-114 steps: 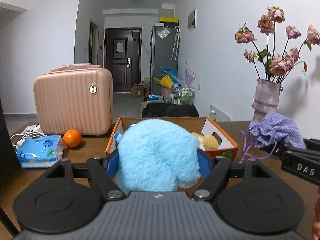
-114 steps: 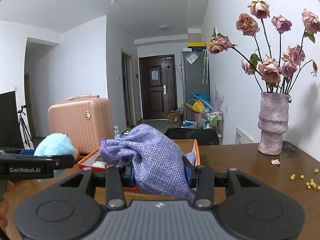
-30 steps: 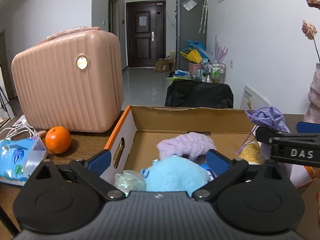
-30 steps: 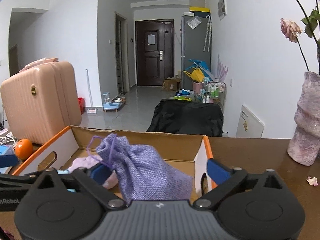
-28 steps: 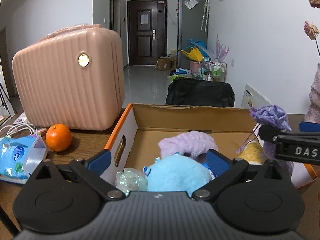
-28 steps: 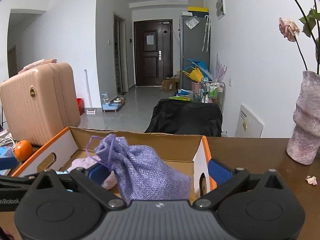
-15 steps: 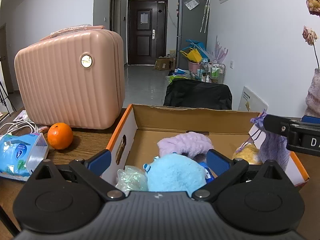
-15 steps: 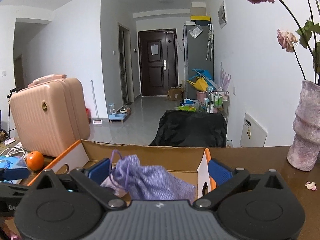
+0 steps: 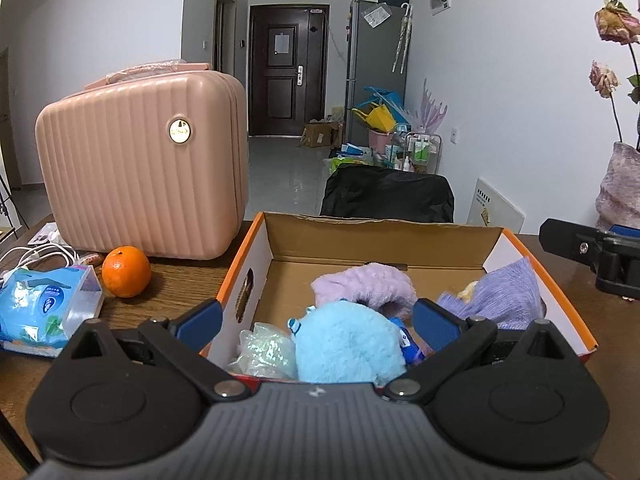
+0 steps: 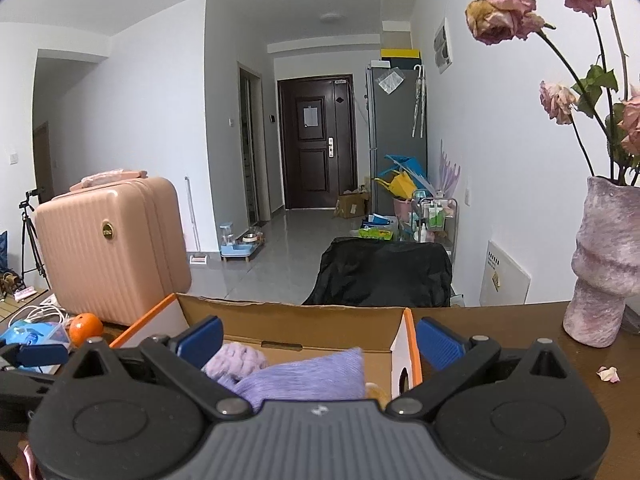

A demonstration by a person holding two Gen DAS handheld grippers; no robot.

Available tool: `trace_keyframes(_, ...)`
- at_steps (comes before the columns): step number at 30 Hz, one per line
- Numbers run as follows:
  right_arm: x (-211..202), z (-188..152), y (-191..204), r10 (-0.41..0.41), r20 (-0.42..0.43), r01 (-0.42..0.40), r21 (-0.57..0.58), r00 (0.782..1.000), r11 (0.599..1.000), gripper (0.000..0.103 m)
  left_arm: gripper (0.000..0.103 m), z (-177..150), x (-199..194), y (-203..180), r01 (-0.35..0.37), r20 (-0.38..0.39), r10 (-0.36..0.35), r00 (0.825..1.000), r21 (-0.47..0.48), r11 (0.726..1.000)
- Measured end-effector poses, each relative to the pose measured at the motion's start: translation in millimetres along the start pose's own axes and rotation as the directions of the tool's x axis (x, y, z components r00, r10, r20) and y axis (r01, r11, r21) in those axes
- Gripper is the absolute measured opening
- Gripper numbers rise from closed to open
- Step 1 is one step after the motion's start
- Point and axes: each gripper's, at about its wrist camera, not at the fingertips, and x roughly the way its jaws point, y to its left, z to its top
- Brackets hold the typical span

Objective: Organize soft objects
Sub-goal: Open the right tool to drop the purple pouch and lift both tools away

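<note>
While both grippers gape empty | fluffy blue plush (image 9: 346, 346), woven lilac pouch (image 9: 504, 300) | cardboard box (image 9: 384, 236)

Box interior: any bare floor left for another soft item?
Bare cardboard floor runs along the far wall and left wall of the box, behind the lilac plush. The near half is crowded: blue plush, plastic bag, purple pouch.

Both wrist cameras look forward, close over the shared cardboard box (image 9: 380, 236) toward the hallway.
</note>
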Motion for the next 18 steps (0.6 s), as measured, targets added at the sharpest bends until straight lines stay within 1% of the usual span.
trace_keyframes(8,-23.3,-6.8,1.1,-0.002,0.012,0.002,-0.023,1.000,1.000,0.103,0.103,-5.4,-18.8,3.7,0.034,0.018,-0.034,0.999,0.005,0.999)
trace_keyframes(18,-51.1,-21.6,5.7,0.022,0.016,-0.021,-0.076,1.000,0.997,0.103,0.103,-15.4,-48.0,11.3,0.068,0.060,-0.069,0.996,0.015,0.998)
